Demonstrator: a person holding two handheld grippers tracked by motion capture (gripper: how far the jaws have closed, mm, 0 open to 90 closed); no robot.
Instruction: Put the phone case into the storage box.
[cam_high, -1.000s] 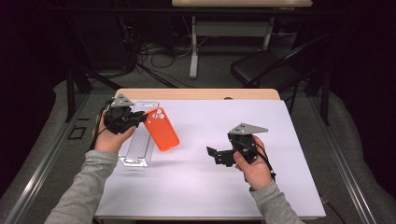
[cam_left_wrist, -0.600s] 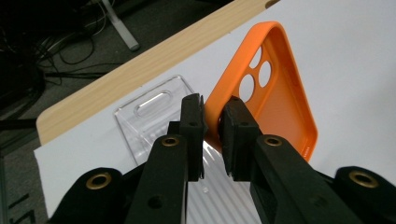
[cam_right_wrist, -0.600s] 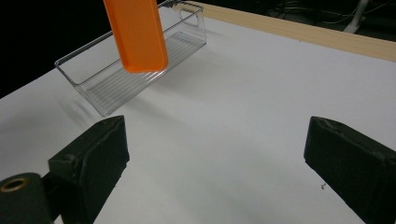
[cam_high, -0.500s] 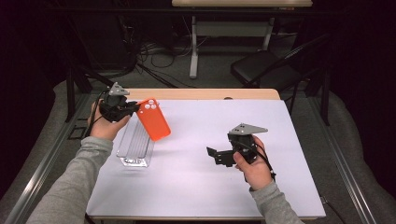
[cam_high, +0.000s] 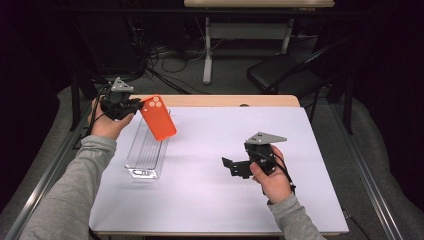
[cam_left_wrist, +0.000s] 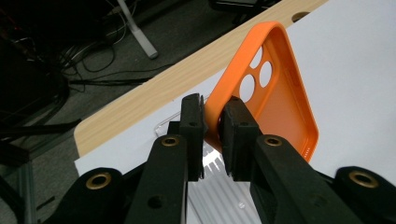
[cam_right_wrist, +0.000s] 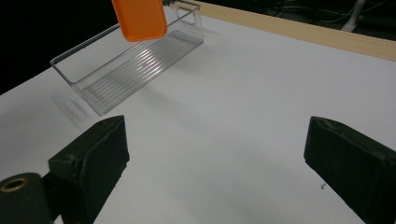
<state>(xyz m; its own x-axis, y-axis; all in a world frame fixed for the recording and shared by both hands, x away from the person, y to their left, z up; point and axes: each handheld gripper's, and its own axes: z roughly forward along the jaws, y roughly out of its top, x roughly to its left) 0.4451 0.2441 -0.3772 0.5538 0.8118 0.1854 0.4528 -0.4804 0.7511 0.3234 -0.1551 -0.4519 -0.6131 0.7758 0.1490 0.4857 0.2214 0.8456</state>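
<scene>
The left tool (cam_high: 131, 106), pinching the orange phone case (cam_high: 158, 118) by its edge, has lifted it toward the far left above the clear tray (cam_high: 145, 155) on the desk, likely removing it, while the right tool (cam_high: 235, 167) waits spread.

We see the left hand-held gripper (cam_high: 131, 106) raised above the tabletop's (cam_high: 210, 200) far left corner, jaws pinched nearly together, forearm stretched forward. The right hand-held gripper (cam_high: 231, 167) hangs low over the tabletop's right half, jaws spread wide, pointing left, wrist bent.
</scene>
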